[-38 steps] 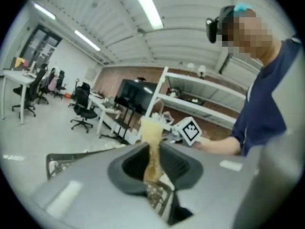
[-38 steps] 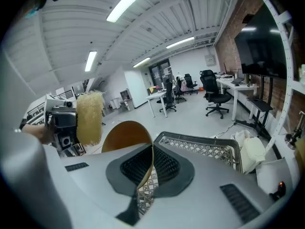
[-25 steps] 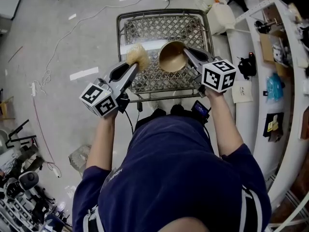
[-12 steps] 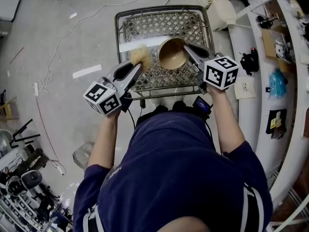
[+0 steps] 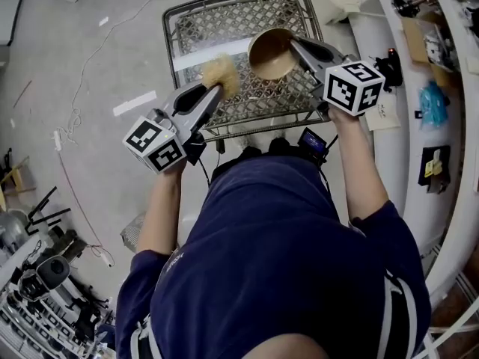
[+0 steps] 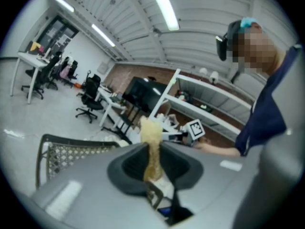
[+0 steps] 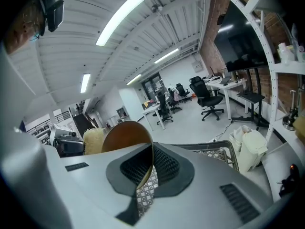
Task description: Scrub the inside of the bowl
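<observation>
A person in a dark blue shirt (image 5: 284, 260) is seen from above, holding a gripper in each hand over a wire mesh basket (image 5: 224, 17).

The left gripper (image 5: 215, 88) is clenched on a tan, fibrous scrubber (image 5: 221, 71). In the left gripper view the scrubber (image 6: 151, 128) stands pinched between the two dark jaws of the left gripper (image 6: 153, 148), and its fluffy head sticks out past the tips.

The right gripper (image 5: 298, 47) is grasping a brown bowl (image 5: 271, 53) by its rim. In the right gripper view the jaws of the right gripper (image 7: 151, 149) are closed on the thin edge of the bowl (image 7: 125, 135), with one jaw on each side of the wall. The rest of the bowl rises ahead of the jaws, to the side where the left gripper is. The bowl is tipped up, so its hollow shows in the head view.

The scrubber sits just beside the bowl, on the side away from the right gripper. The head view shows a narrow gap between them. From the right gripper view the scrubber (image 7: 94, 140) peeks out past the bowl's far edge.

The basket (image 7: 217, 151) lies below and ahead of both grippers. Each gripper has a black-and-white marker cube at its back end, close to the hand.
</observation>
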The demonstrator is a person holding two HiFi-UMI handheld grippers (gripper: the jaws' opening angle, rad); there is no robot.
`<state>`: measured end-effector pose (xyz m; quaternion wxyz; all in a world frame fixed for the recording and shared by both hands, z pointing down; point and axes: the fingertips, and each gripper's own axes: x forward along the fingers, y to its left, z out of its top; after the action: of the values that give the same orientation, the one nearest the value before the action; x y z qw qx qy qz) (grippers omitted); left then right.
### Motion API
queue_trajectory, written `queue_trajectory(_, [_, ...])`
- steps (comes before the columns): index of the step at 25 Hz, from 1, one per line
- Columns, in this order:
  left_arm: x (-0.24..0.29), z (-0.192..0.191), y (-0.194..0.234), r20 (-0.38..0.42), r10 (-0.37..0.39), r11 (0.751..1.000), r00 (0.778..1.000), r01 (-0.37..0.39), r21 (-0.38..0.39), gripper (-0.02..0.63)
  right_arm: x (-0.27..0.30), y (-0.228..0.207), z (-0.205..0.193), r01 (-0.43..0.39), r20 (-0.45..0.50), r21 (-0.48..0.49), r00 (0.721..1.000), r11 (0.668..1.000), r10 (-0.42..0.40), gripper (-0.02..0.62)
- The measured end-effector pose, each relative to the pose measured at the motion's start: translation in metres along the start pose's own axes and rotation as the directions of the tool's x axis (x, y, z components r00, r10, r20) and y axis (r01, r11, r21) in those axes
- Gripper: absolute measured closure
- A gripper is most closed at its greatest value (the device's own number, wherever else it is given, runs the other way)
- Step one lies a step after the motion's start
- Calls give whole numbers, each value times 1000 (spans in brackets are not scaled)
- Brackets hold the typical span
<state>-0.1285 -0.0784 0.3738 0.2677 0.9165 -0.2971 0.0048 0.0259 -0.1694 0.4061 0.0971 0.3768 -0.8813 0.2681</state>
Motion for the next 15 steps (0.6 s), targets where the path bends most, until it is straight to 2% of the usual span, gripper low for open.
queue_trajectory(3, [14, 8, -22, 43, -80, 996, 996, 82, -36, 539, 0, 3, 7, 13, 19, -11, 1000, 1000, -12, 581])
queue_trajectory(6, [31, 16, -42, 65, -115, 993, 991, 116, -7, 539, -2, 8, 8, 31, 38, -13, 999, 999, -30, 581])
queue_trajectory(9, [43, 23, -53, 51, -99, 992, 994, 94, 85, 538, -6, 11, 11, 62, 59, -27, 996, 998, -60, 581])
queue_trajectory(12, [55, 22, -60, -7, -62, 982, 998, 62, 181, 539, -6, 19, 11, 81, 46, -87, 996, 993, -77, 581])
queue_trajectory(15, [61, 29, -54, 2, -8, 977, 1000, 8, 214, 540, -4, 30, 10, 59, 33, -110, 998, 992, -56, 581])
